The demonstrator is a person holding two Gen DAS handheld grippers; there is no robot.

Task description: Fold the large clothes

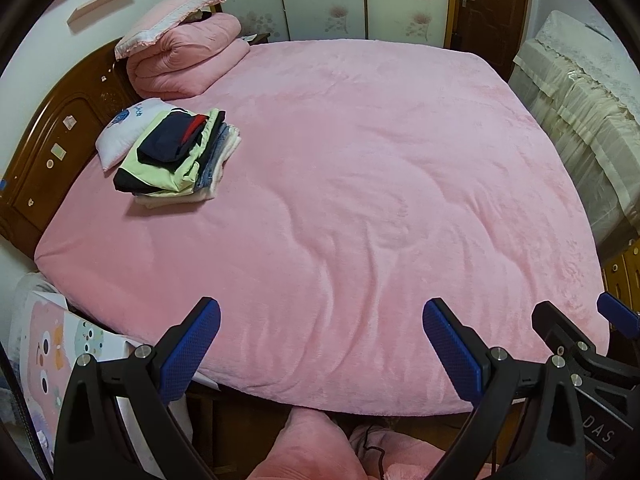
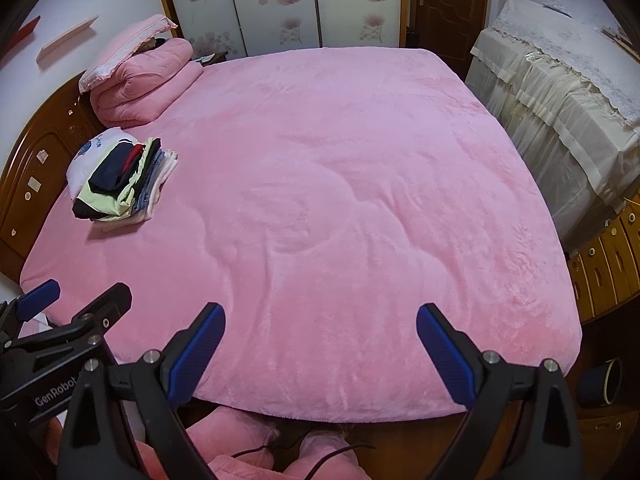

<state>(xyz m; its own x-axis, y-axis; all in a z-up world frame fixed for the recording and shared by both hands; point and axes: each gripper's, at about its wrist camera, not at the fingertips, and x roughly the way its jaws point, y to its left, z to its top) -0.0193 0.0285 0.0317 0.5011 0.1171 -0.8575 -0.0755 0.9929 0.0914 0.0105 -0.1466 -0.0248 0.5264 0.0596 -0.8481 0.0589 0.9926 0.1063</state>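
Left wrist view: we are holding the left gripper [image 1: 320, 344] and right gripper [image 2: 320, 350] wide and empty at the bed's [image 1: 360, 200] near edge, risking toppling the stack [image 1: 176, 160] by its headboard edge.

My left black plastic two-finger gripper [image 1: 321, 342]: blue textured pads [image 1: 191, 350], silver screws. My right black plastic two-finger gripper [image 2: 320, 346]: same; white "GenRobot" lettering, lower left of frame.
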